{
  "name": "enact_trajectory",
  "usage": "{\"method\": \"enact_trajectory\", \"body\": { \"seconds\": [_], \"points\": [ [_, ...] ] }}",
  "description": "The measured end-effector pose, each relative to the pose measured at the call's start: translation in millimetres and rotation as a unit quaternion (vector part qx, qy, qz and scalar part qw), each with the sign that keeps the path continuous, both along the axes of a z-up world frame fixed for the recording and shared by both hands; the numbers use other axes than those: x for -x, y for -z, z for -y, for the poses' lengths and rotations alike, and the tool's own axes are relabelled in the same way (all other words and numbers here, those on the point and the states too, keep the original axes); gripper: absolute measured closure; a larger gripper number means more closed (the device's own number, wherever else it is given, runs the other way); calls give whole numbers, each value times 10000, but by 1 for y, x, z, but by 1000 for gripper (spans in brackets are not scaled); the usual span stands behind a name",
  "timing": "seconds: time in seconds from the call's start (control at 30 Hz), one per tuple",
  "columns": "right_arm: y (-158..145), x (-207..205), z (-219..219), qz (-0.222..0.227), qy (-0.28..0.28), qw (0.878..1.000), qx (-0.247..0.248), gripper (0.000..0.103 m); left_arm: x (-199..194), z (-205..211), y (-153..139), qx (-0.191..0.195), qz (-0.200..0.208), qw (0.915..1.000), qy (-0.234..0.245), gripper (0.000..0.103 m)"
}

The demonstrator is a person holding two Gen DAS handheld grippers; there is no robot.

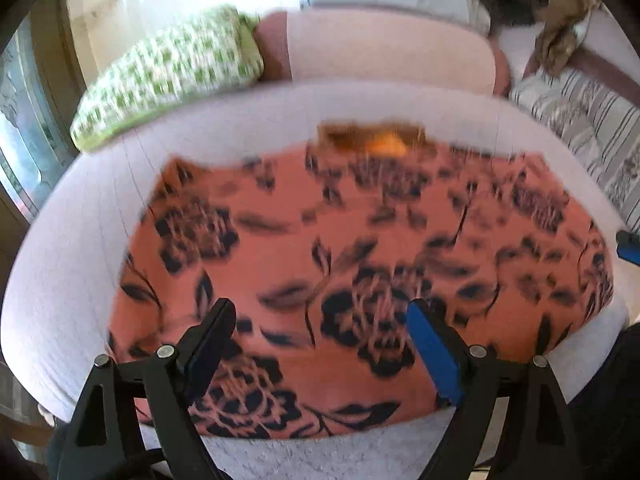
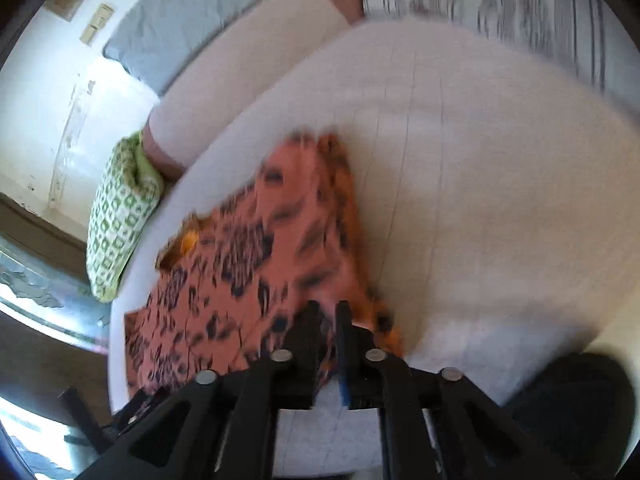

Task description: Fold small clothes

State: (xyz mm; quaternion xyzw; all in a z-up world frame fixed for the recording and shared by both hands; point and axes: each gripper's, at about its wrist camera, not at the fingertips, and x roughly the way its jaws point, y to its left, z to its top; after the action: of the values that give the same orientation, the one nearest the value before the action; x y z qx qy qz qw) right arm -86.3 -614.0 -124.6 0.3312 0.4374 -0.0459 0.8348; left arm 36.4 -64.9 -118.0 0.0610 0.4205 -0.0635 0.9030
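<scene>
Orange floral garment (image 1: 360,264) is pinched by right gripper (image 2: 328,312) fingers; left gripper (image 1: 322,314) fingers spread apart.

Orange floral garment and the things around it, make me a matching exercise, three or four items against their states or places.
Column one:
1. left gripper
2. right gripper
3. orange black-flowered garment
4. green-and-white checked cushion

Column two:
A. shut on the garment's edge
B. beyond the white pad's far left edge
C. open above the cloth
D. spread on the white pad

Pairs: 1-C, 2-A, 3-D, 4-B

garment (image 1: 360,264) print: motion-blurred | pillow (image 1: 168,76): blurred | right-view fabric edge: smeared
</scene>
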Motion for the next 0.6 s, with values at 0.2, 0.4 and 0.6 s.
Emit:
{"method": "enact_trajectory", "body": {
  "seconds": [0.2,0.4,0.6],
  "points": [
    [-30,-69,11,501,-349,9964,581,0,-16,4,17,-149,-473,9986,-177,15],
    [23,-161,17,-488,-1002,9915,674,22,-20,6,24,-138,-588,9980,-204,15],
    [8,-156,8,-205,-1187,9886,902,88,-20,3,26,-51,-579,9982,-160,15]
  ]
}}
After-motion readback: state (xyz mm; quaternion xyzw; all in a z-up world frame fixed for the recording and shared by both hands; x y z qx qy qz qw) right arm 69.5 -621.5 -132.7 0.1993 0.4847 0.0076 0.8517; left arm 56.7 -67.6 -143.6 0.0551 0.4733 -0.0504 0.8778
